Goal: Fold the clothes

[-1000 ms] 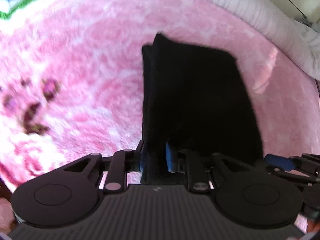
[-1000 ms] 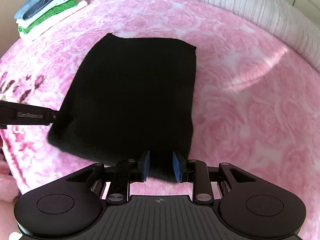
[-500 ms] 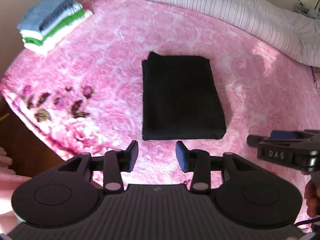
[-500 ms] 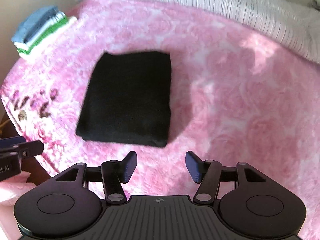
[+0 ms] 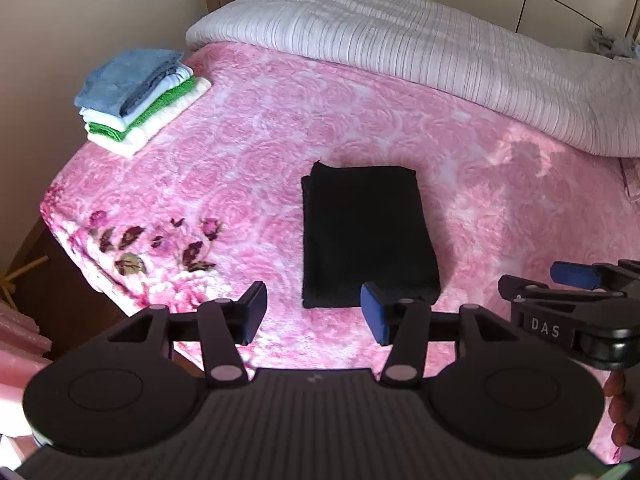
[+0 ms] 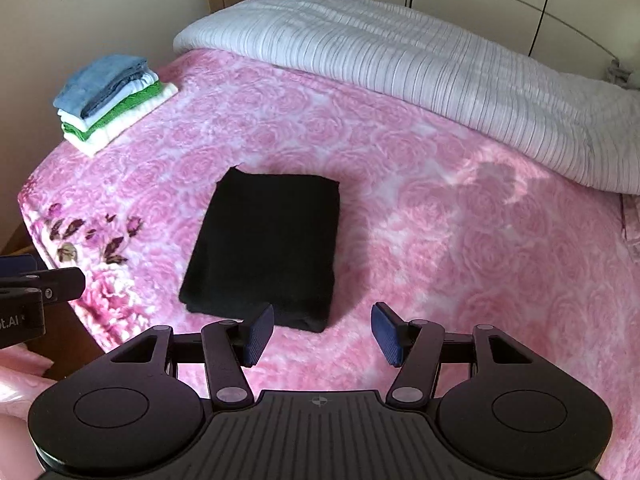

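Your left gripper is held up over the near edge of the bed, pointing fwd and a bit down, w/ its blue pads spread wide and nothing between them. Your right gripper sits the same way, just beside it, jaws wide apart and holding nothing too. Neither one touches the cloth.

The black folded cloth lies flat on the pink rose blanket, a neat rectangle near the front edge, right ahead of both grippers. In the right wrist view it's a bit to the left.

Writing: in the left wrist view you can read "DAS" in white on the side of the right gripper. In the right wrist view the left gripper's side shows "t.AI"; the rest is cut off.

A stack of folded towels, blue on top, then white, green and cream, sits at the far left corner, well apart from the black cloth. A white striped quilt lies across the far end.
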Demonstrator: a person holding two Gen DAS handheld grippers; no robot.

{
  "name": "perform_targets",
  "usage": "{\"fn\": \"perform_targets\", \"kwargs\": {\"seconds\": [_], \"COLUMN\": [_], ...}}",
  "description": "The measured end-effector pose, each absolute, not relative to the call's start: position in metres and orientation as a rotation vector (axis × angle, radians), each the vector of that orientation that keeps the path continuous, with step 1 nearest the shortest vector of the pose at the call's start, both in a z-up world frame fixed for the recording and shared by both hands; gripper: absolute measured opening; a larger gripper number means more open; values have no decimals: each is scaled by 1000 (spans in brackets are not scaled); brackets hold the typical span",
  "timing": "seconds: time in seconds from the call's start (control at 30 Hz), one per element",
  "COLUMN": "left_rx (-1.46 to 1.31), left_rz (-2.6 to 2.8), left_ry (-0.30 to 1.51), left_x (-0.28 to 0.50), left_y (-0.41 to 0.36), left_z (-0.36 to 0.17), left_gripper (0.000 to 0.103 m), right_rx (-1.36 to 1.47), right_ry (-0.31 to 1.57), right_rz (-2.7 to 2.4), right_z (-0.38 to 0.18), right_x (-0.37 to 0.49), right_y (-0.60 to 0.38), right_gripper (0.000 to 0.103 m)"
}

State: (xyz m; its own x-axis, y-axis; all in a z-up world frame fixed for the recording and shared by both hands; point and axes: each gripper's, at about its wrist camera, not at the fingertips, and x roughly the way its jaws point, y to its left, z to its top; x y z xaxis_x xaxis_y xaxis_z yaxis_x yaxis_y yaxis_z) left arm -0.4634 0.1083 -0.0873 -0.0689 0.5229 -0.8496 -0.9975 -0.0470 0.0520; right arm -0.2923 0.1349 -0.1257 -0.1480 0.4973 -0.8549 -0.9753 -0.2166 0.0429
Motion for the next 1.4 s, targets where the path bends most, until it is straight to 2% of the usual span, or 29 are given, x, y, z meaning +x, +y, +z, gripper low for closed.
{"fn": "perform_targets", "kwargs": {"seconds": [0.1, 0.23, 0.8, 1.4], "left_rx": [-787, -791, -814, -937], "left_rz": [1483, 1461, 1275, 1185], "left_ry": [825, 852, 929, 945], "left_x": [-466, -474, -538, -575], "left_y": [106, 111, 183, 224], "left_z": [-82, -84, -114, -161], "left_gripper": [54, 55, 55, 55], "right_rx": [-886, -919, -946, -1042], "right_ry": [794, 803, 925, 875], "right_rz": [1625, 1603, 1407, 1324], "right_z": [-122, -122, -144, -158], "right_x": [-293, -300, -353, -400], "right_y": [133, 135, 184, 214], "right_gripper": [58, 58, 58, 58]}}
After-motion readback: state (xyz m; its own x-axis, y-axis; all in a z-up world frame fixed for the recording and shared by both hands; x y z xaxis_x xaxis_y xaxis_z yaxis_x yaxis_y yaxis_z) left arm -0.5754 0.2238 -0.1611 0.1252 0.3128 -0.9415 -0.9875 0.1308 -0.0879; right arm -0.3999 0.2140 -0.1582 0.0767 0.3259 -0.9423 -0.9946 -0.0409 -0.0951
